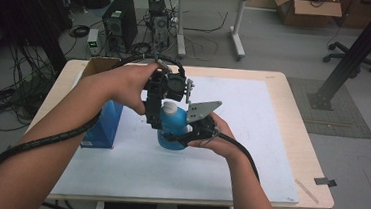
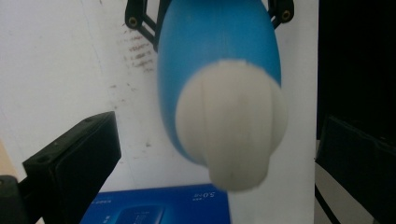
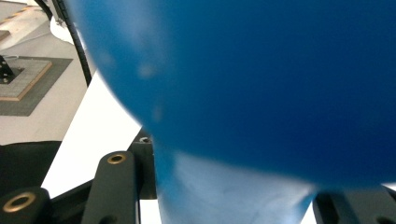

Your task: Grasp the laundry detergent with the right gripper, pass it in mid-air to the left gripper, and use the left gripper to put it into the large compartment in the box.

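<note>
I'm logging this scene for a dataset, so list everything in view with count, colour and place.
bottle: one, blue with a white cap, mid-table on the sheet, between both tools
box: one, blue, left of the bottle
cardboard box: one, brown, table's far left corner
sheet: one, white, covering the table
computer tower: one, black, on the floor beyond
left tool: black, open around the cap
right tool: black, clamping the bottle's body
</note>
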The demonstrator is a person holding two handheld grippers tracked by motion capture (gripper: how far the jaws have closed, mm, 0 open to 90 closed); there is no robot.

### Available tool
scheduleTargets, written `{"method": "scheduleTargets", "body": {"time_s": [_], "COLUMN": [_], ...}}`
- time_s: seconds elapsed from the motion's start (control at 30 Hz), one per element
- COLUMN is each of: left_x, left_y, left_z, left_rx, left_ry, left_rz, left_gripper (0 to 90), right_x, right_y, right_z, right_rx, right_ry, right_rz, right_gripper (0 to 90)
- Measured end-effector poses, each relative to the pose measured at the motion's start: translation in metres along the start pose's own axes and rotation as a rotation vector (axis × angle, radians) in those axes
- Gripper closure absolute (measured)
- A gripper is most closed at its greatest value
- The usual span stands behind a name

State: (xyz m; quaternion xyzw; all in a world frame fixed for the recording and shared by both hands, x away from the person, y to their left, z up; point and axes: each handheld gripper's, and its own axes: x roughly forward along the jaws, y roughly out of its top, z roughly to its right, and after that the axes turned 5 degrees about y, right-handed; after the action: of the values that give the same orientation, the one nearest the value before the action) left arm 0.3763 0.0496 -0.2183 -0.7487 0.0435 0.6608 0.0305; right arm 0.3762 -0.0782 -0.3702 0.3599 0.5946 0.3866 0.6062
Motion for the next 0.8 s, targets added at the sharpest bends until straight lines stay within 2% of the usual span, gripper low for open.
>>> {"method": "scheduleTargets", "body": {"time_s": [0.17,0.63,0.8], "left_x": [0.003,0.01,0.012], "left_y": [0.001,0.003,0.006], "left_z": [0.002,0.005,0.007], "left_rx": [-0.004,0.008,0.015], "left_ry": [0.003,0.026,0.045], "left_rz": [0.006,-0.026,-0.044], "left_gripper": [0.2,0.2,0.7], "right_x": [0.006,0.01,0.009], "right_y": [0.002,0.011,0.012], "right_z": [0.001,0.003,0.005], "right_rx": [-0.004,0.002,0.007], "right_ry": [-0.003,-0.003,-0.019], "right_rz": [0.004,0.023,0.024], "right_gripper": [45.6,45.6,45.6]}}
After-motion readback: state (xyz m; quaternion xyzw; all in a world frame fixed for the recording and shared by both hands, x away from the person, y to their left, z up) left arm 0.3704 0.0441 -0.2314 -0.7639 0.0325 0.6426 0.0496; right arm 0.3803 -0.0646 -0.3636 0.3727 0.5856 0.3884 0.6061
